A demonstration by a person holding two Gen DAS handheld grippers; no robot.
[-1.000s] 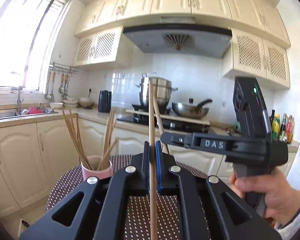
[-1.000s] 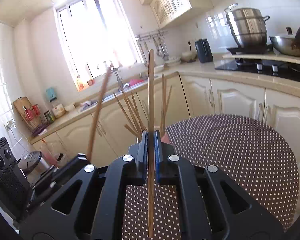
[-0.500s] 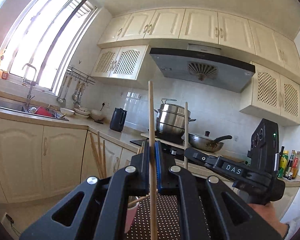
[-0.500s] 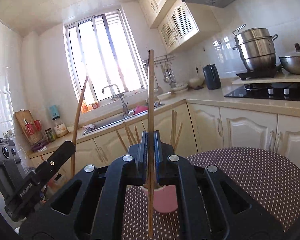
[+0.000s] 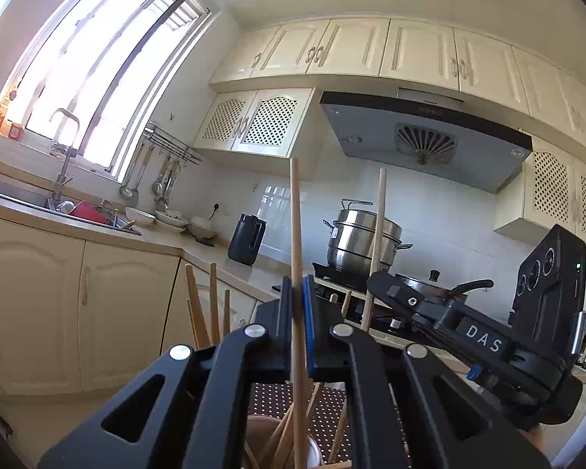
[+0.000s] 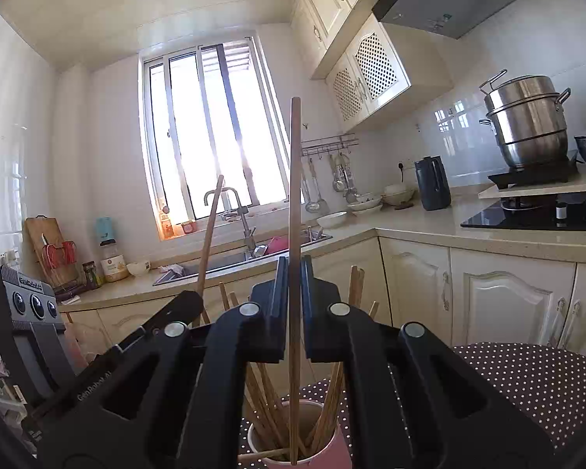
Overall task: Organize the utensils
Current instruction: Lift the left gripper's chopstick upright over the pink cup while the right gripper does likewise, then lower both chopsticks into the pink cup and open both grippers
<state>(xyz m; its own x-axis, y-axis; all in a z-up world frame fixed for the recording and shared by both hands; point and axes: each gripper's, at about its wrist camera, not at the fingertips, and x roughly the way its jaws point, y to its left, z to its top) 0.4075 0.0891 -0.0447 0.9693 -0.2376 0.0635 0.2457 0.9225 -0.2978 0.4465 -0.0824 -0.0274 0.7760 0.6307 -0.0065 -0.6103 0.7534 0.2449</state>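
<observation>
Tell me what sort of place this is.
A home kitchen, by the look of it: a steamer pot on the stove, a sink under the window, and cream cabinets.

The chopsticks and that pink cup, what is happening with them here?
A person holds a gripper in each hand. The left gripper is shut on one wooden chopstick, and the right gripper is shut on another chopstick. Both are upright above the pink cup, which already holds several chopsticks, on the dotted tablecloth.

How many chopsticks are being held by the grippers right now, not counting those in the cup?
2. One stands upright in the left hand-held gripper, one in the right hand-held gripper, both over the pink cup of chopsticks. None seems hidden.
</observation>
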